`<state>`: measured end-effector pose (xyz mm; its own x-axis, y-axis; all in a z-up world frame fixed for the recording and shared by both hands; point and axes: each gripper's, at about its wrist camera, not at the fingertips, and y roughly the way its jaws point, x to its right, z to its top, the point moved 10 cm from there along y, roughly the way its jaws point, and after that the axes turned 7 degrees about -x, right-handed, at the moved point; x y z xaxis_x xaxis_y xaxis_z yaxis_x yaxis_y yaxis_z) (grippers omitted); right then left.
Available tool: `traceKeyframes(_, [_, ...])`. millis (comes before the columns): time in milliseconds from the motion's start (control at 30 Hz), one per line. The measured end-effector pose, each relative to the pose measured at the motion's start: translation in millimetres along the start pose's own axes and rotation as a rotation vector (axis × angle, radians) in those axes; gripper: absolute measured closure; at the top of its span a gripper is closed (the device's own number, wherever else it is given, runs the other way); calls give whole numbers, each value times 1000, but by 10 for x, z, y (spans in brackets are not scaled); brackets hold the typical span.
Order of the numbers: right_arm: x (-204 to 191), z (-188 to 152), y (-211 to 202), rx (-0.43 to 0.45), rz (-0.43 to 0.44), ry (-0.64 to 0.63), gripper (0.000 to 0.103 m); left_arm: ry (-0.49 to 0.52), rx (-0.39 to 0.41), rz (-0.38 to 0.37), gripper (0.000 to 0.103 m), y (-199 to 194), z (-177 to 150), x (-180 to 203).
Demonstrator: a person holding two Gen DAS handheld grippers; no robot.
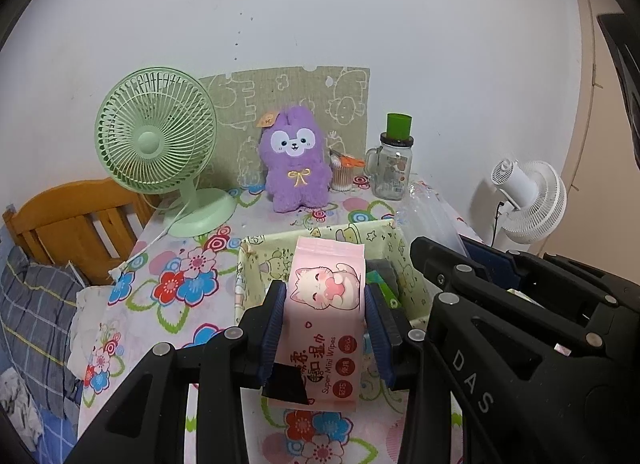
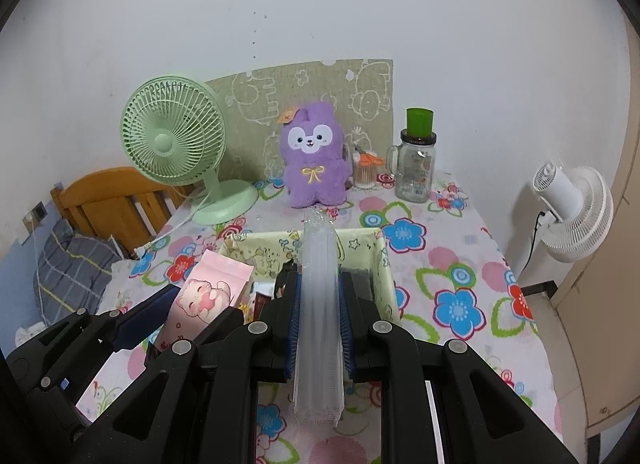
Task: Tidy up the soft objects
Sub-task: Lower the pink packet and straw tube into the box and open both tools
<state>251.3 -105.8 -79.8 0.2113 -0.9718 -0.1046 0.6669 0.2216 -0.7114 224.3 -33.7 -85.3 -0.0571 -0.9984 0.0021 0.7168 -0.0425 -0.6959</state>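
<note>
Left wrist view: left gripper (image 1: 325,318) pinches wipes pack (image 1: 326,304); right gripper (image 2: 319,312), angled downward, clamps clear packet (image 2: 319,304).

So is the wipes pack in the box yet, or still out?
Still out. The wipes pack is clamped in the left gripper, held above the box; its near end hangs over the tablecloth.

A home bedroom: wooden bed frame (image 1: 76,219) with plaid bedding (image 1: 36,328) beside a floral-clothed table (image 2: 452,264) bearing a mint-green desk fan (image 1: 156,135).
</note>
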Motion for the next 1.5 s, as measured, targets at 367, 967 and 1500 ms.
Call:
traceKeyframes(367, [11,172,214,-7,1,-3,82,1,-9,1,63,215,168,-48])
traceKeyframes(967, [118,334,741,-54,-3,19,82,-6,-51,-3,62,705,334,-123])
traceKeyframes(1500, [108,289,1044,-99,23,23,83,-16,-98,3,31,1048,296,-180])
